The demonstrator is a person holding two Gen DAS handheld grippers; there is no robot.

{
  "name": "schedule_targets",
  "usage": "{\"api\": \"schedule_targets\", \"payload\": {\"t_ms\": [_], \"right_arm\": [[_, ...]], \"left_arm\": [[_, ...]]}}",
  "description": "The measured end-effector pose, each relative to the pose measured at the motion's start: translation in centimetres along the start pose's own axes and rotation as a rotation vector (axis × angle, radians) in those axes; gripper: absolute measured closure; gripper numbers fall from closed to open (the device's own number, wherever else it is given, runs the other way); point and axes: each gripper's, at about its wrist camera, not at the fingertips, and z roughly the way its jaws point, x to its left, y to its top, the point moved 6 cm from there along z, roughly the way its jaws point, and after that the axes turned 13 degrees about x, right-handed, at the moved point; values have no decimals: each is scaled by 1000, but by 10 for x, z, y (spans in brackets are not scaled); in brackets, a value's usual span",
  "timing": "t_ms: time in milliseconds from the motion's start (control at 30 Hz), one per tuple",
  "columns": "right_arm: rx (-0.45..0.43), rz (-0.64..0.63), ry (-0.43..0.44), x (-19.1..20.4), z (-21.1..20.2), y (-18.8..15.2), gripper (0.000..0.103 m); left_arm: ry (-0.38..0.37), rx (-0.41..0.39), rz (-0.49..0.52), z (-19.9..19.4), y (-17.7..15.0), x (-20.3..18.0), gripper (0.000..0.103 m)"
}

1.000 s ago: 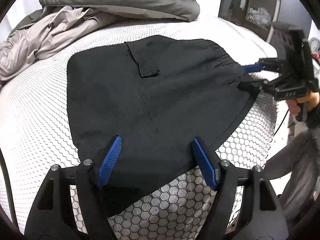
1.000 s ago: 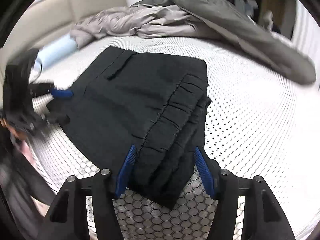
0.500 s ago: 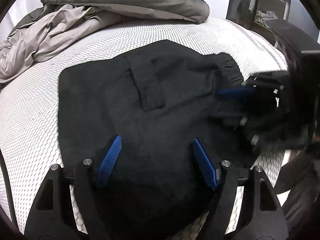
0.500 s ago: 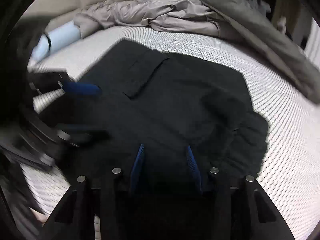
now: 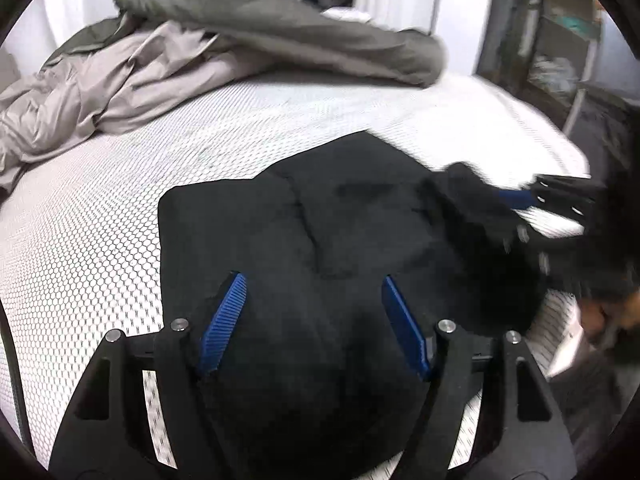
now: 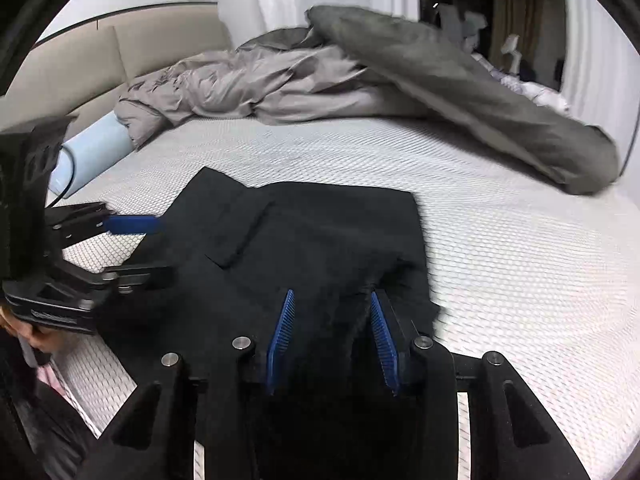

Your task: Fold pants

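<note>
Folded black pants (image 5: 320, 240) lie on the white mesh mattress; they also show in the right wrist view (image 6: 320, 240). My left gripper (image 5: 314, 300) has its blue pads wide apart with the pants' near edge raised between them. My right gripper (image 6: 330, 328) is closed down on the bunched waistband end and lifts it. The right gripper appears blurred at the right of the left wrist view (image 5: 520, 216). The left gripper shows at the left of the right wrist view (image 6: 136, 248), jaws apart over the pants' edge.
A crumpled grey duvet (image 5: 240, 48) lies across the far side of the mattress (image 5: 80, 240). A light blue bolster (image 6: 92, 152) rests by the beige headboard (image 6: 120, 56). A shelf unit (image 5: 560, 40) stands past the bed's right edge.
The right gripper closed from wide open onto the waistband and lifted it. Both grippers moved forward over the pants, and the near edge has risen between the left jaws.
</note>
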Motion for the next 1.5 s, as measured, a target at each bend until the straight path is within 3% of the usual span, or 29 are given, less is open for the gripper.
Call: {"api": "schedule_targets", "payload": {"t_ms": [100,200,300,433,533,667,767,800,900,967,1167,1233,1333,1500], "right_arm": [[57,3,-107,1,18,14,63],[89,30,-172,-8,16,14,62],[144,-8,-277,-30,16,1,40],[156,57,-191,-62,5,-23,40],[56,128,-210,-78,-30,-32,40],[-83,52,-93,-32,-58,-11,40],[-55,-44,-28,16,-34,10,42],[-25,-67,-24,28,-18,16,47],[104,-106,-75,38,36,18,60],[157,-125,-176,29,54,10,61],[137,-84,-247,-4,18,-10,67],[83,-56,-170,-10,-4,-17,64],[39,92,26,-30,-29,-32,49],[120,352,272,-69,-3,-55,47]], "left_arm": [[39,81,-44,32,7,14,35],[49,75,-25,33,8,12,34],[54,71,-9,30,3,16,31],[36,79,-64,23,-9,27,29],[39,65,-113,9,-13,30,29],[35,-32,-75,-10,3,16,29],[24,8,-60,8,15,13,31],[23,30,-59,16,16,14,35],[0,67,-71,32,12,21,41],[-1,68,-59,29,9,25,46],[10,53,-85,14,-14,41,45],[7,41,-112,-2,-28,46,43],[-94,15,-193,-20,-53,55,29],[-199,83,-338,-6,-74,70,30]]}}
